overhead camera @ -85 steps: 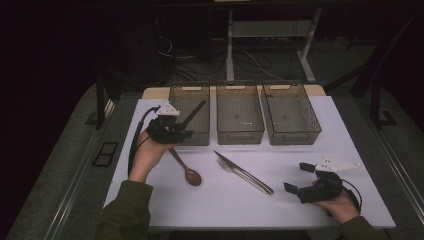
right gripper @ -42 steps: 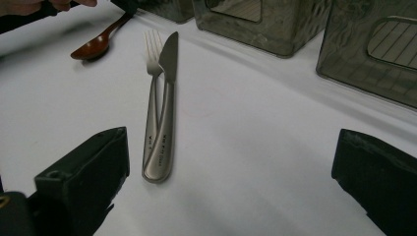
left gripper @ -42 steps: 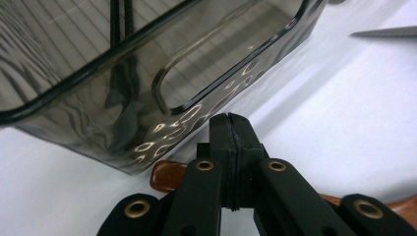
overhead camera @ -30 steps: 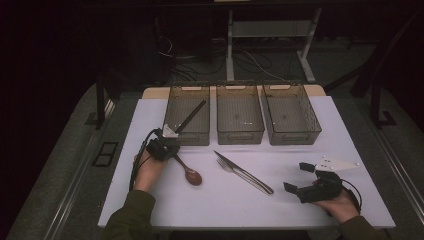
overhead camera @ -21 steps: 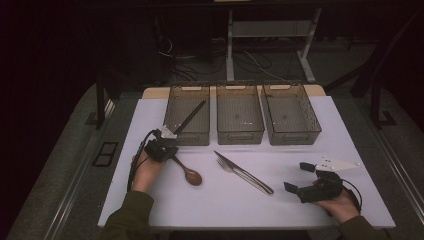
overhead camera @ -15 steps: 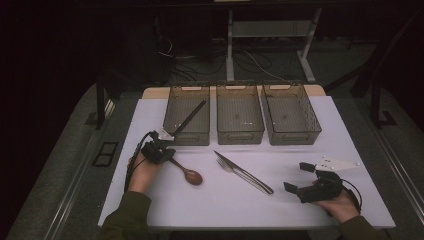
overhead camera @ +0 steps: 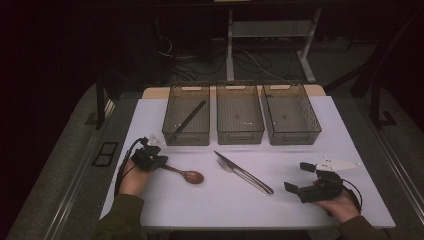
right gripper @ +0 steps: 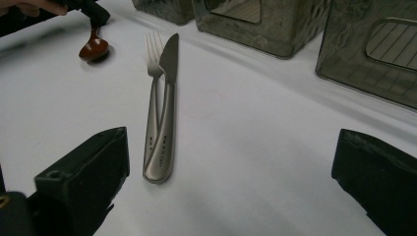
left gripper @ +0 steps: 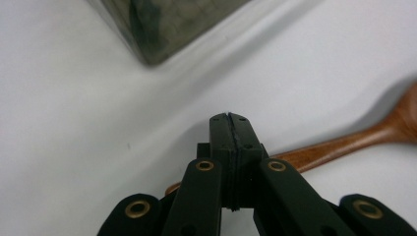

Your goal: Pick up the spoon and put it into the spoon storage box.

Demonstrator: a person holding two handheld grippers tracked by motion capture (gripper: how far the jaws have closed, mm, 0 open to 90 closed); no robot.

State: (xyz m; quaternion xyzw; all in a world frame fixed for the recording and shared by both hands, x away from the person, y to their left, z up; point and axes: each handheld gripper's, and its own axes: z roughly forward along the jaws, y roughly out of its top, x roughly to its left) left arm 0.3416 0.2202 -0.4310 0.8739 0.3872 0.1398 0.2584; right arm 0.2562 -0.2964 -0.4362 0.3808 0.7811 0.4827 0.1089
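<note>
Brown wooden spoon (overhead camera: 184,173) flat on the white table; bowl pointing right; handle under the left tool (overhead camera: 159,163)

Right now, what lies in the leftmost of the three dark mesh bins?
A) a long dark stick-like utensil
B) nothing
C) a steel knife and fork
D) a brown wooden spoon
A: a long dark stick-like utensil lies slantwise inside the leftmost dark mesh bin; the brown wooden spoon and the steel knife and fork lie on the white table.

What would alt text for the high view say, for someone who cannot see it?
A person's left gripper sits at the handle of a brown wooden spoon on a white table, while the right gripper rests open near a steel knife and fork. Behind stand three clear plastic bins; the left one holds a dark stick-like utensil.
</note>
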